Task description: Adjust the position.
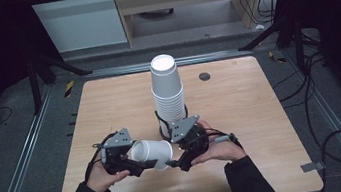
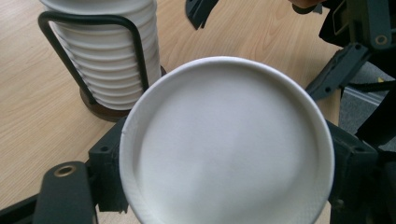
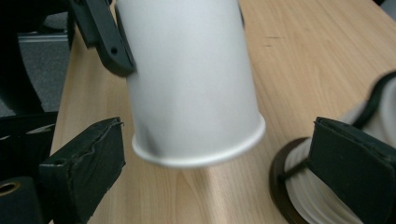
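A square wooden table (image 1: 110,109) stands on grey carpet, dark curtains at both sides and pale cabinets behind. At its middle a tall stack of upside-down white paper cups (image 1: 167,89) rises from a black wire holder (image 2: 88,51) on a round dark base. Just in front, a single white cup (image 1: 152,153) lies sideways above the tabletop. The left gripper (image 1: 135,167) clamps its closed bottom end. The right gripper (image 1: 177,163) has its jaws spread wide around the rim, not touching. No writing is legible anywhere.
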Demonstrator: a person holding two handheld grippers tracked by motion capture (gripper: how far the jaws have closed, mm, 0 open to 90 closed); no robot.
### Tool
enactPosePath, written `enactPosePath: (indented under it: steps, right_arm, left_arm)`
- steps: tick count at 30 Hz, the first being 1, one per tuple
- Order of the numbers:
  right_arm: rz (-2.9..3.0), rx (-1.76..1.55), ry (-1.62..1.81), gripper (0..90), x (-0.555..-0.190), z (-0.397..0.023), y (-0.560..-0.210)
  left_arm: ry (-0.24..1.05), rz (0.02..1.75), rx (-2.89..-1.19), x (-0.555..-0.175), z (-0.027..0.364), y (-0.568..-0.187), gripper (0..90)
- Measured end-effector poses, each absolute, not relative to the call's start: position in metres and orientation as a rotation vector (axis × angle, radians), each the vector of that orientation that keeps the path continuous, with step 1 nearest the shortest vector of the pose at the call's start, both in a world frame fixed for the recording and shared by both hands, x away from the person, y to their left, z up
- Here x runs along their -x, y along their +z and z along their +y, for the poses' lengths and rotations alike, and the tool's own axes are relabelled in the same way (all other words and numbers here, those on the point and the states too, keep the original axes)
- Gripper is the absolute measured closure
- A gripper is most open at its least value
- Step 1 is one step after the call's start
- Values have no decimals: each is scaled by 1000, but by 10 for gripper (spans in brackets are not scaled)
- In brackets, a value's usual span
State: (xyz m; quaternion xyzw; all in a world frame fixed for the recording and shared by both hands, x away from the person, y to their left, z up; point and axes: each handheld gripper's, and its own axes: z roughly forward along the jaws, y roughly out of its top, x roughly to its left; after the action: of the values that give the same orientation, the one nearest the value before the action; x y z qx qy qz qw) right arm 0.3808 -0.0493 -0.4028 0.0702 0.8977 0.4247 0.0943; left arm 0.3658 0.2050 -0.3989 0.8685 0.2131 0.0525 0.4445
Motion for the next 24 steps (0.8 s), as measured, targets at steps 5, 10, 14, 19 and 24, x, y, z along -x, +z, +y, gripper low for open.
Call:
enactPosePath:
  steps: [5, 10, 14, 19, 24]
  right_arm:
    - [2638, -257, 1292, 38, -379, -60, -404]
    - [2626, -300, 1319, 32, -377, -65, -410]
    - [2608, -333, 1361, 34, -375, -68, -415]
    - [2580, -370, 1437, 35, -370, -69, -424]
    - [2567, -393, 1504, 35, -368, -68, -430]
  left_arm:
    - [138, 537, -2103, -367, 211, -396, 199]
    - [142, 536, -2053, -367, 215, -394, 198]
    - [138, 526, -2038, -367, 214, -394, 197]
    - [125, 512, -2020, -366, 213, -394, 197]
    - [117, 492, -2004, -364, 211, -394, 197]
